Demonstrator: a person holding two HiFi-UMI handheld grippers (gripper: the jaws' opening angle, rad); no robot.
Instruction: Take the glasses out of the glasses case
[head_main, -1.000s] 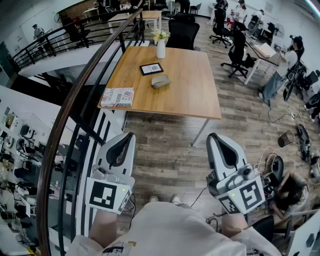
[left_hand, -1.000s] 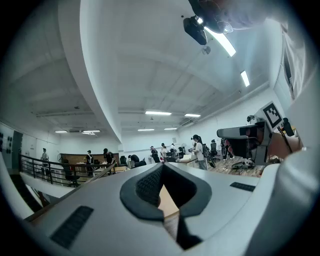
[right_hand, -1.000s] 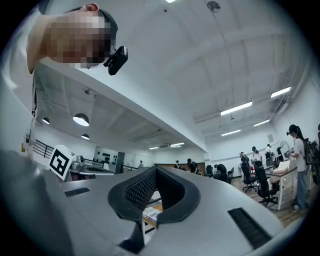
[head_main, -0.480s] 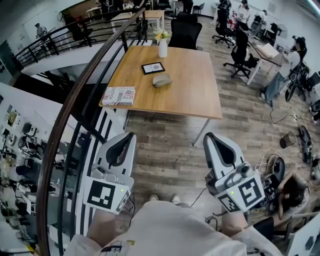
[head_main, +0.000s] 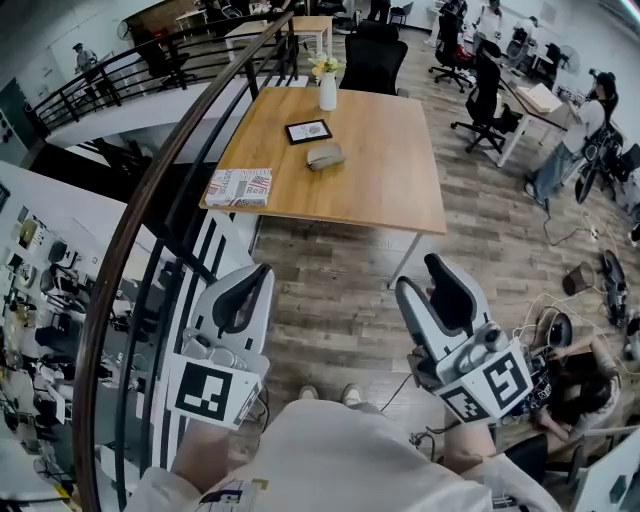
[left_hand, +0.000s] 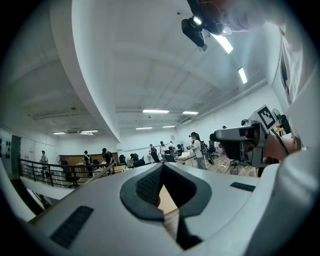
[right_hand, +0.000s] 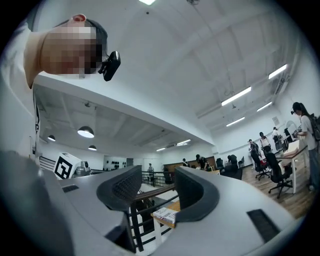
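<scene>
The grey-brown glasses case (head_main: 325, 155) lies closed on the wooden table (head_main: 390, 190), far ahead of both grippers. No glasses are visible. My left gripper (head_main: 257, 272) is held over the floor near the railing, its jaws shut with nothing in them. In the left gripper view its fingertips (left_hand: 161, 168) meet. My right gripper (head_main: 417, 275) hovers over the floor short of the table's near edge. Its jaws are opening and nothing is between them. In the right gripper view the gap between its pads (right_hand: 129, 186) frames only the railing and a table corner.
On the table stand a white vase with flowers (head_main: 328, 92), a dark framed tablet (head_main: 307, 131) and a printed magazine (head_main: 238, 187). A curved brown handrail (head_main: 150, 220) runs along the left. Black office chairs (head_main: 370, 60) sit behind the table. People work at desks on the right (head_main: 570, 130).
The right gripper's jaws, closed in both earlier frames, now stand apart. The left gripper has kept still and shut.
</scene>
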